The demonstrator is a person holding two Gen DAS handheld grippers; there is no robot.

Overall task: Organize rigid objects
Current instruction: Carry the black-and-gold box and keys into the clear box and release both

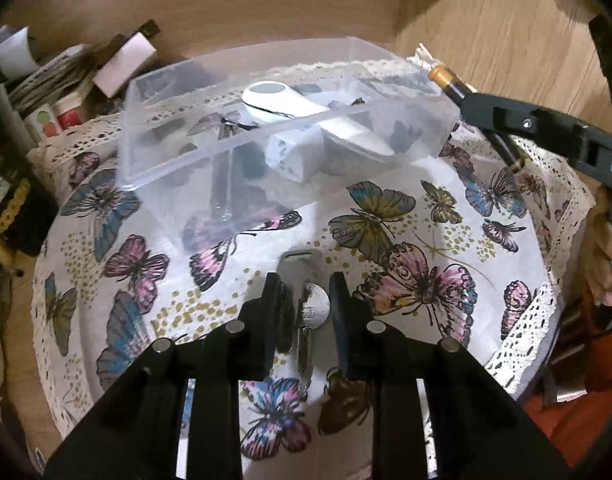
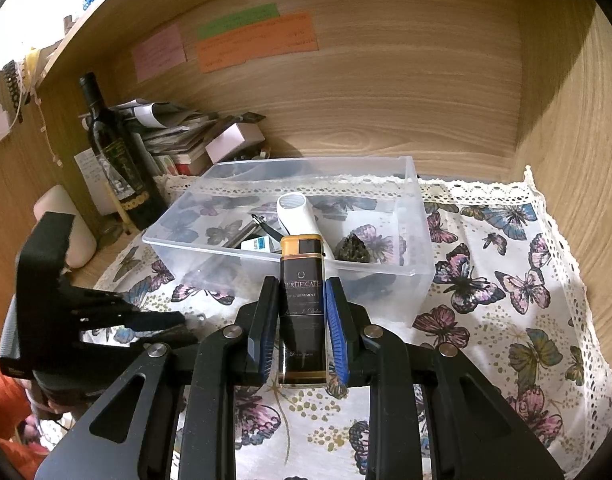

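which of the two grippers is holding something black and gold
The right gripper: its blue pads clamp an upright black and gold lighter near the clear box. The left gripper holds a silvery key instead.

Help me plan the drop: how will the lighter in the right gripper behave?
The lighter looks stiff and light: a small hard case. Its glossy sides may slip in the right gripper. Tall and narrow, it would probably topple if stood upright.
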